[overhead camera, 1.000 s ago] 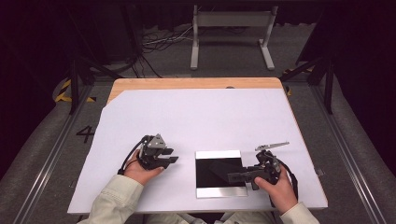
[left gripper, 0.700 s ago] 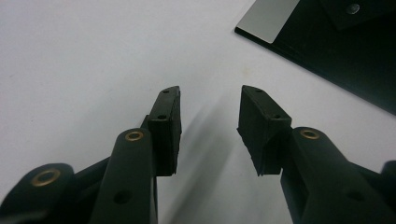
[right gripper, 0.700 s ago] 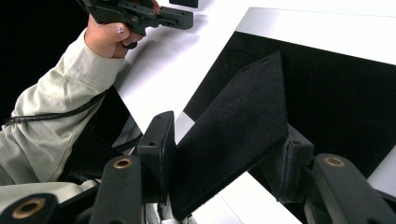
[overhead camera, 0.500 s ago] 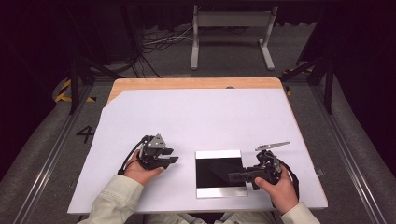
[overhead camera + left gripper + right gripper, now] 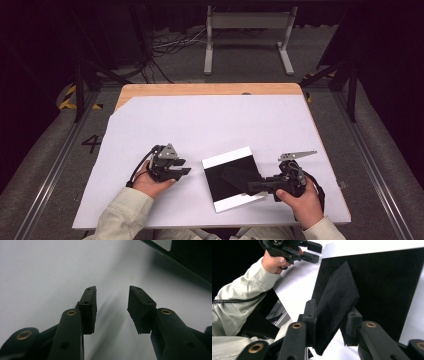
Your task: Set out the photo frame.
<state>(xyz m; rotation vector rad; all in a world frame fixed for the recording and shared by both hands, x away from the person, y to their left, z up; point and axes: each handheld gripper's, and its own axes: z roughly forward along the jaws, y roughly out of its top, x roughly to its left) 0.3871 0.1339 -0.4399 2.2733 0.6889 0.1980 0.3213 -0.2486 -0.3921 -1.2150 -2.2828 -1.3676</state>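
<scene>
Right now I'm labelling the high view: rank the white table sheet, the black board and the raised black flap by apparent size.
1. white table sheet
2. black board
3. raised black flap, dark on dark, so its outline is unsure

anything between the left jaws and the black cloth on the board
Nothing visible does. The left gripper hangs open over bare white table, beside the board. The black cloth sits between the right gripper's jaws, which have just been closing.

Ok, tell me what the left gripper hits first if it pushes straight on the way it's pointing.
Judging by the high view, the left gripper, jaws open and empty, points across the white sheet toward the black-and-white board. Its near edge would probably be met first, though in the left gripper view the board sits off to one side, so it might slide past.
</scene>
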